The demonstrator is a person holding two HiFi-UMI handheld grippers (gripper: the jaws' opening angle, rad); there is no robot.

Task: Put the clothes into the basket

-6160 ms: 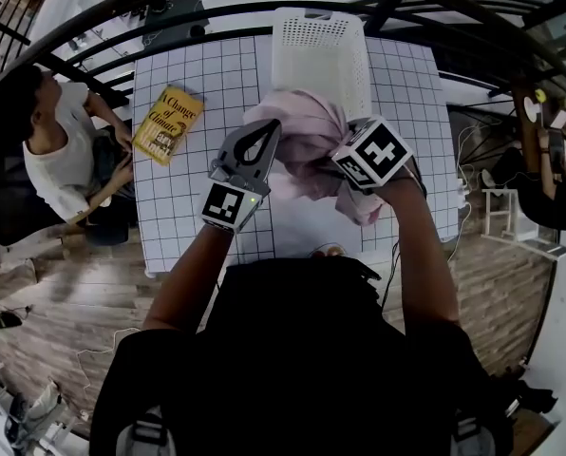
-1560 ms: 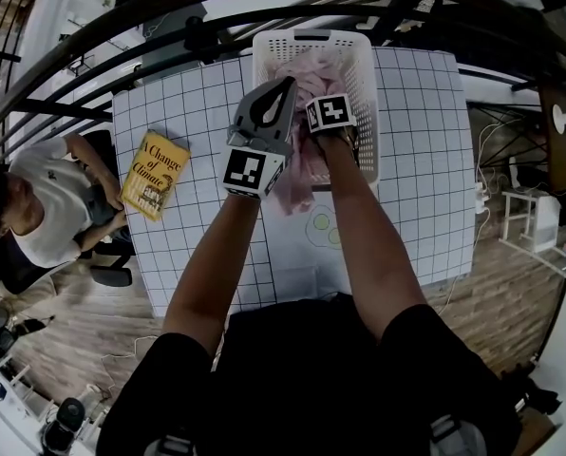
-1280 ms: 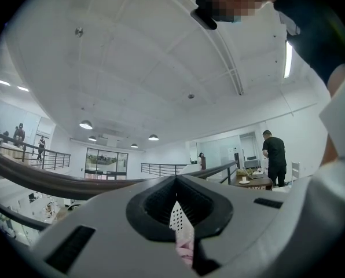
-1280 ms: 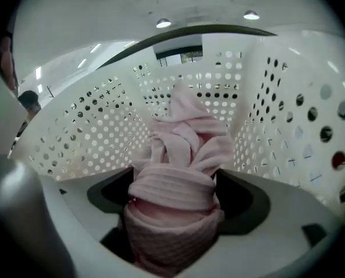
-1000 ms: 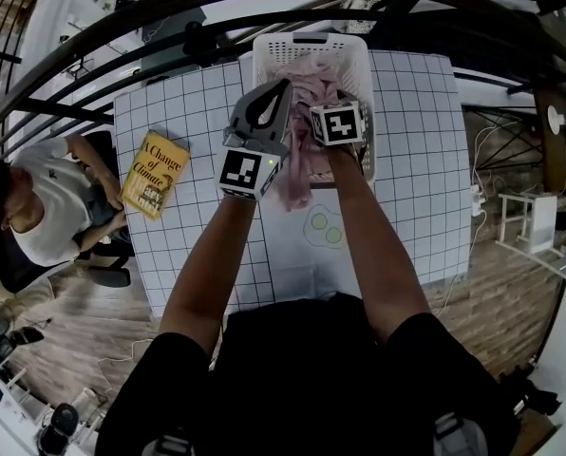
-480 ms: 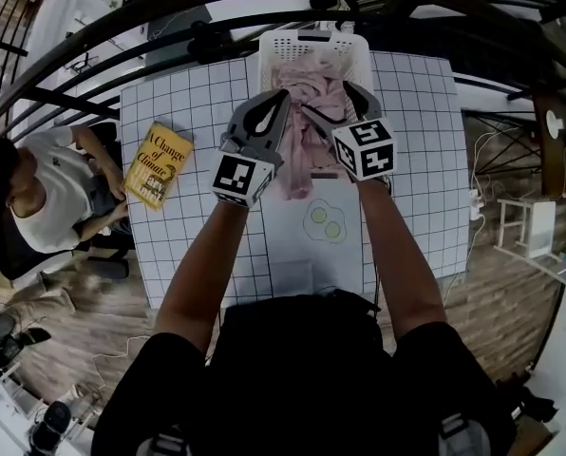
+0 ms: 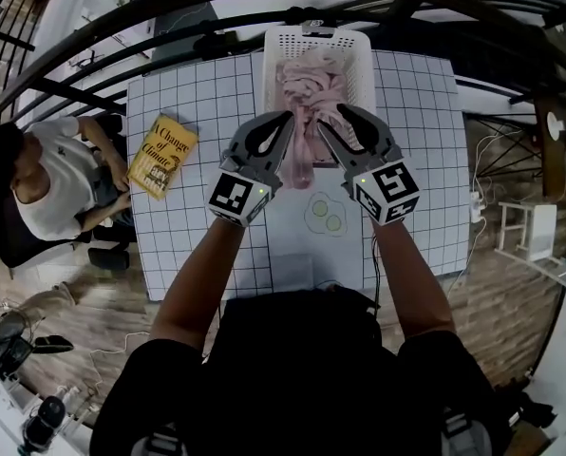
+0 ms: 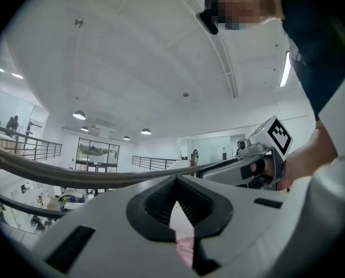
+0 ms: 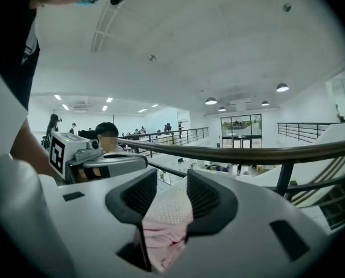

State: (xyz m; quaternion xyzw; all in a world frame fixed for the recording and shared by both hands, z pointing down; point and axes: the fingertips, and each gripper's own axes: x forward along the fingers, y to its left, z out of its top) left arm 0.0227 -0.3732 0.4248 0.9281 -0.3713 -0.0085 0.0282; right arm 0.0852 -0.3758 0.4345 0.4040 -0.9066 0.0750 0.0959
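Note:
A white perforated basket (image 7: 359,50) stands at the far edge of the grid table (image 7: 198,112). Pink clothes (image 7: 311,74) fill it, and one end hangs over the front rim onto the table. My left gripper (image 7: 285,122) is just left of that hanging end, shut tip to tip (image 8: 176,179); pink cloth shows beyond its gap and I see none pinched. My right gripper (image 7: 332,123) hovers right of the hanging end. Its jaws (image 9: 171,181) have just been closing and still stand apart; the basket (image 9: 169,210) and pink cloth (image 9: 161,239) show beyond them, untouched by the pads.
A yellow book (image 7: 164,155) lies at the table's left side. A seated person (image 7: 46,179) is beside the left edge. Two small green rings (image 7: 323,218) are printed on the table in front of the basket. Black railings arc beyond the basket.
My right gripper has lifted out of the basket and drawn back toward me, its jaws narrower than before. The left gripper has also pulled back a little. The pink clothes stay in the basket.

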